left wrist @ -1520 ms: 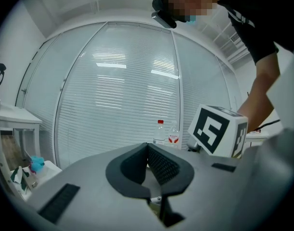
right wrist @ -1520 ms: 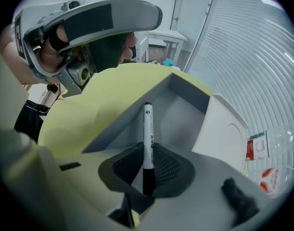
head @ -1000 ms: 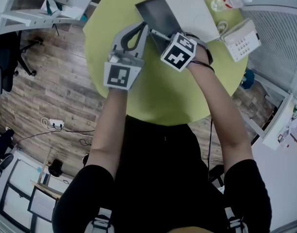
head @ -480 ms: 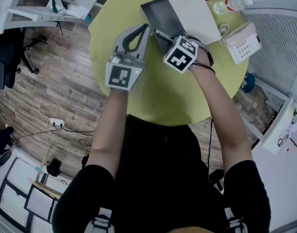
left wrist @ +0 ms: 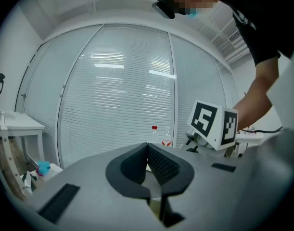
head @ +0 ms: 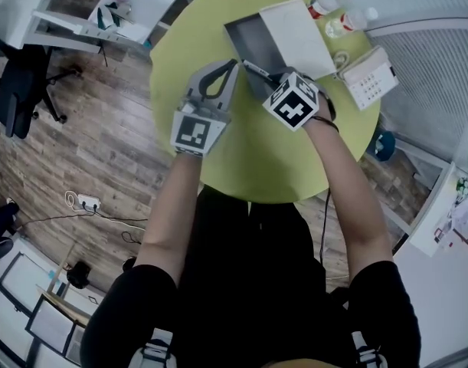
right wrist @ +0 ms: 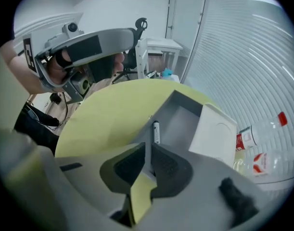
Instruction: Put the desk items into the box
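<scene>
A grey open box (head: 256,41) lies at the far side of the round yellow-green table (head: 249,159), with its white lid (head: 299,29) propped on its right side. My right gripper (head: 273,79) is shut on a slim white pen with a black tip (head: 254,69), and the pen reaches over the box's near rim. In the right gripper view the pen (right wrist: 156,131) sticks out past the closed jaws toward the box (right wrist: 185,117) and lid (right wrist: 214,129). My left gripper (head: 230,52) is shut and holds nothing, just left of the box. It points level toward the window blinds (left wrist: 147,147).
A white desk phone (head: 369,75) and two plastic bottles (head: 337,14) stand at the table's far right. The bottles show again in the right gripper view (right wrist: 262,129). A black office chair (head: 19,83) and a white side desk (head: 134,6) stand on the wooden floor to the left.
The head view has pulled back and shifted, so the table looks smaller. Both grippers have edged slightly farther along the table; the right one still holds the pen at the box's near rim.
</scene>
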A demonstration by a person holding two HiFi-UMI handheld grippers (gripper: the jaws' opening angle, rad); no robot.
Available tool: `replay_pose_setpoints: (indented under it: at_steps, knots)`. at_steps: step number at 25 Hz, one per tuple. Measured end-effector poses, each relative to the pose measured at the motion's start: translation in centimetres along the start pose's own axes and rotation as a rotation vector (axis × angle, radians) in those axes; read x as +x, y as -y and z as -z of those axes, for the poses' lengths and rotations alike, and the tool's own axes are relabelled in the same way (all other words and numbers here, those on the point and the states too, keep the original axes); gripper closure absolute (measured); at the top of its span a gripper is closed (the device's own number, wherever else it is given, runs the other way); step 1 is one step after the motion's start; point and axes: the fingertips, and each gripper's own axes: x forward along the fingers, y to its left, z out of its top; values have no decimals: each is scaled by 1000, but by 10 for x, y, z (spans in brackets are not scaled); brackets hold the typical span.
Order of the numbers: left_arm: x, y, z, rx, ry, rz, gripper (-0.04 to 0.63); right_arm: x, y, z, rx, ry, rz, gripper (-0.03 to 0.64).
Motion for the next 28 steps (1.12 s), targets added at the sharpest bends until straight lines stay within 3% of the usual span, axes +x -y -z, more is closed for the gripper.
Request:
replay_pose_setpoints:
  at_steps: [12,21,28]
  knots:
    - [-37,62,-43,-10,-30,-24,586,-85,-35,-4,68,342,-40,598]
    - [-72,136,-100,-53,-45,19,586,-233,-69,-10,61,739,-4,600]
    - [-90,177,-151,-37,-39,55,586,-322,-85,-9,71,998,40,600]
